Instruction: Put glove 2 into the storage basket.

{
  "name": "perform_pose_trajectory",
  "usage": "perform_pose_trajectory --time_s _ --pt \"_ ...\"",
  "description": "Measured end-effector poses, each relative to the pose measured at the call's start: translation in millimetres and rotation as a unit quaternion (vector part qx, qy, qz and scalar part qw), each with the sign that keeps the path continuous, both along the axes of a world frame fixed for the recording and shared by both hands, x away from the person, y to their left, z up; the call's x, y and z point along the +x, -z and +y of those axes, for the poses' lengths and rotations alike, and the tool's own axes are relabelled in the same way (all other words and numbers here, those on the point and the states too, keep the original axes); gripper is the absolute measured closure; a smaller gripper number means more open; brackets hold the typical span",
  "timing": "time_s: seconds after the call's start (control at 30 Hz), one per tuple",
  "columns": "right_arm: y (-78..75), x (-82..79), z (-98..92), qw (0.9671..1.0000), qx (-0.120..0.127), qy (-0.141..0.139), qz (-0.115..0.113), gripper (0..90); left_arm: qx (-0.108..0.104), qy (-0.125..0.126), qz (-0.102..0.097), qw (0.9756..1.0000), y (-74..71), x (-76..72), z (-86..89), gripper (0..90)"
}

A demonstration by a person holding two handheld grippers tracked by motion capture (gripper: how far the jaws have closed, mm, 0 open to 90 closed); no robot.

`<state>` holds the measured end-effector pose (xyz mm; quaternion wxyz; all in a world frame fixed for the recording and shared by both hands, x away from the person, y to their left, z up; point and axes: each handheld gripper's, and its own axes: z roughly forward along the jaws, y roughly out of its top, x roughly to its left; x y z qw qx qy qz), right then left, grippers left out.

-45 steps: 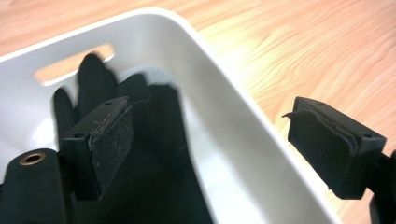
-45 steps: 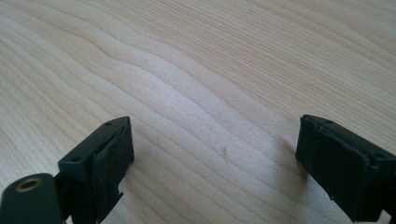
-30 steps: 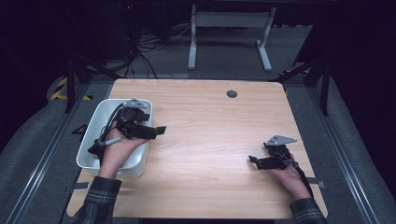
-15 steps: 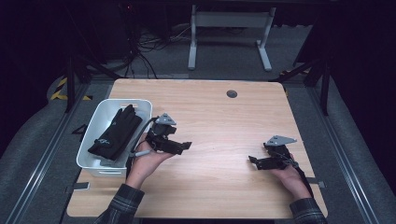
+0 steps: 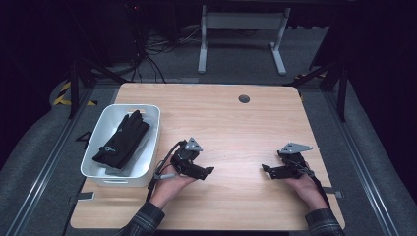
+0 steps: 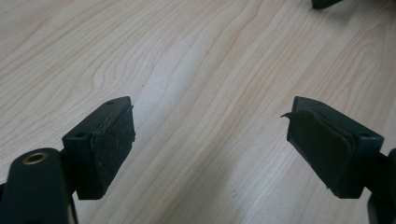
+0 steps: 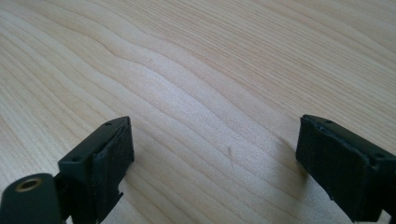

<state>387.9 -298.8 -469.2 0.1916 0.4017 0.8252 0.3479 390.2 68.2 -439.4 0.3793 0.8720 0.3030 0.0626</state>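
A black glove [image 5: 122,139] lies in the white bin [image 5: 100,127] at the table's left. My left gripper [image 5: 208,170] rests low over the wooden table [image 5: 236,123], just right of the bin and pointing right; in the left gripper view its jaws stand wide apart, open [image 6: 210,144], with bare wood between the pads [image 6: 112,140]. My right gripper [image 5: 265,169] sits near the front right of the table, pointing left; in the right gripper view it is open [image 7: 215,158] over bare wood.
A dark round grommet [image 5: 244,99] is set in the far side of the table. Grey metal legs of a stand [image 5: 241,39] and cables lie on the floor beyond. A tip of the other gripper [image 6: 327,3] shows at the top of the left gripper view.
My left gripper has come out of the bin, moving right and down to the table beside it, leaving the glove in the bin. The right gripper has stayed put.
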Motion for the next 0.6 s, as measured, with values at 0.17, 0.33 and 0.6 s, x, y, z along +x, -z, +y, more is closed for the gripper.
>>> perform_pose_trajectory --time_s 0.17,0.33,0.6 --pt "0.0 0.0 0.0 1.0000 0.000 0.000 0.000 11.5 0.017 0.004 -0.001 0.9998 15.9 -0.6 -5.1 15.9" --pt "0.0 -0.1 0.0 1.0000 0.000 0.000 0.000 11.6 0.031 0.009 -0.004 0.9995 27.5 -2.6 -9.6 15.4" --pt "0.0 -0.1 0.0 1.0000 0.000 -0.001 0.000 11.5 0.038 0.015 -0.023 0.9989 31.4 -6.0 -11.3 13.8"
